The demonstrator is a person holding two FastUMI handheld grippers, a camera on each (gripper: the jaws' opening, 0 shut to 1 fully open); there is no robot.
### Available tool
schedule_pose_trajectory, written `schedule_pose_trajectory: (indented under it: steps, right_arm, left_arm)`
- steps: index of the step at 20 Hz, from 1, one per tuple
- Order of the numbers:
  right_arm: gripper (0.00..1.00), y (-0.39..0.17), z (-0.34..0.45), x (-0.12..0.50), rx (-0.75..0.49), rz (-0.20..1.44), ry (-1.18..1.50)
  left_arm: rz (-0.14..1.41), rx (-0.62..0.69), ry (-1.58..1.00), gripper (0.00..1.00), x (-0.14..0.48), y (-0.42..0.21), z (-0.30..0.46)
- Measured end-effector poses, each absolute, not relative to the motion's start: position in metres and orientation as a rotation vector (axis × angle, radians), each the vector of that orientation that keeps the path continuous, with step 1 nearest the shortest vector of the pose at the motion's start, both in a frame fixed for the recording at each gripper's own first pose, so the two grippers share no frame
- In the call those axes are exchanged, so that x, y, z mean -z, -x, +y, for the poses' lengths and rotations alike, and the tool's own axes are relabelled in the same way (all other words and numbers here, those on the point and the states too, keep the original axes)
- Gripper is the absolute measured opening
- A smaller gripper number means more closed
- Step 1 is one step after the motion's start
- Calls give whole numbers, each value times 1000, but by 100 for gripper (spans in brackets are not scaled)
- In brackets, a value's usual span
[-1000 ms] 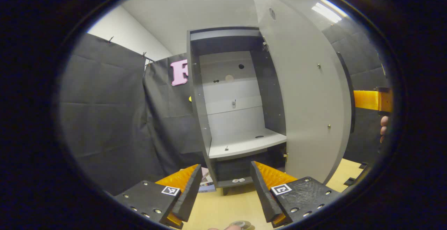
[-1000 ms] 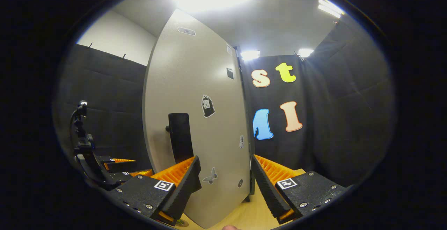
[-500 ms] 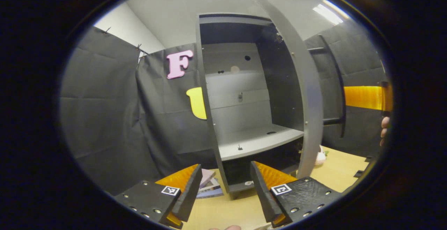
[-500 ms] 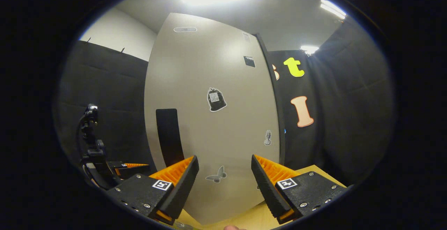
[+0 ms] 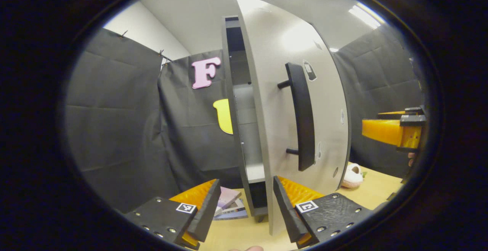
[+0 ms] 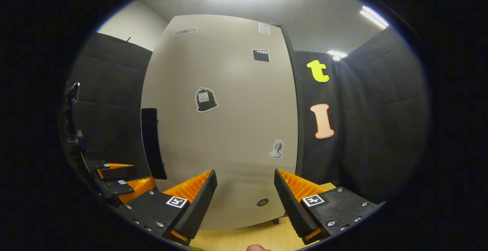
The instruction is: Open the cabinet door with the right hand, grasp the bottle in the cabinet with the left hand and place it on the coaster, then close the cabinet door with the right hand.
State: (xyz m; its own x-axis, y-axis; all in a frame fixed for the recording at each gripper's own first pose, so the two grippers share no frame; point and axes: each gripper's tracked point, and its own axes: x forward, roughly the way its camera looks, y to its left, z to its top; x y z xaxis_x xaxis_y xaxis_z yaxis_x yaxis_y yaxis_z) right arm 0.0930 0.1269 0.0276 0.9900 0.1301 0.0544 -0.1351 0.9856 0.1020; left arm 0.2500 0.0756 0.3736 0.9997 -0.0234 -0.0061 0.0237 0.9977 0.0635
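Grey cabinet door (image 5: 297, 102) with black bar handle (image 5: 303, 117) nearly shut, narrow gap left. Left tool (image 5: 246, 205) open, empty. Right tool (image 6: 246, 201) open, empty, facing door front above wooden desk (image 6: 236, 237).

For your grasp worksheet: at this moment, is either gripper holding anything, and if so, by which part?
Nothing is held. The left gripper and the right gripper both stand open with empty gaps; the right one faces the cabinet door, clear of its handle.

Left gripper (image 5: 244, 209): two wedge fingers on textured black mounting blocks, each block with silver screws and a square black-and-white marker. Right gripper (image 6: 244, 201): identical build, ribbed inner finger faces, same markers and screws.
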Motion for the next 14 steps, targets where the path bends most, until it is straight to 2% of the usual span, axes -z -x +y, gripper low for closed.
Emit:
schedule_pose_trajectory:
  steps: [3, 5, 7, 9, 10, 13, 14]
  right_arm:
    - [92, -103, 120, -26, -153, -43, -97]
    - [93, -107, 114, -21, -154, -30, -86]
    - [93, -107, 113, -18, -169, -27, -87]
    - [94, -109, 111, -15, -175, -27, -81]
    - [93, -110, 110, -12, -178, -19, -80]
    - [93, -107, 107, -11, -178, -14, -77]
    - [94, -106, 104, -9, -171, -13, -71]
  left_arm:
    - [-11, -5, -80, 75, -382, -250, 69]
    - [-1, -23, -71, 79, -376, -254, 71]
    - [1, -23, -61, 75, -374, -253, 70]
    - [-1, -26, -80, 83, -375, -252, 69]
    - [-5, -24, -80, 83, -379, -252, 67]
    - [6, -13, -54, 75, -376, -256, 59]
    - [0, -16, -49, 79, -379, -256, 59]
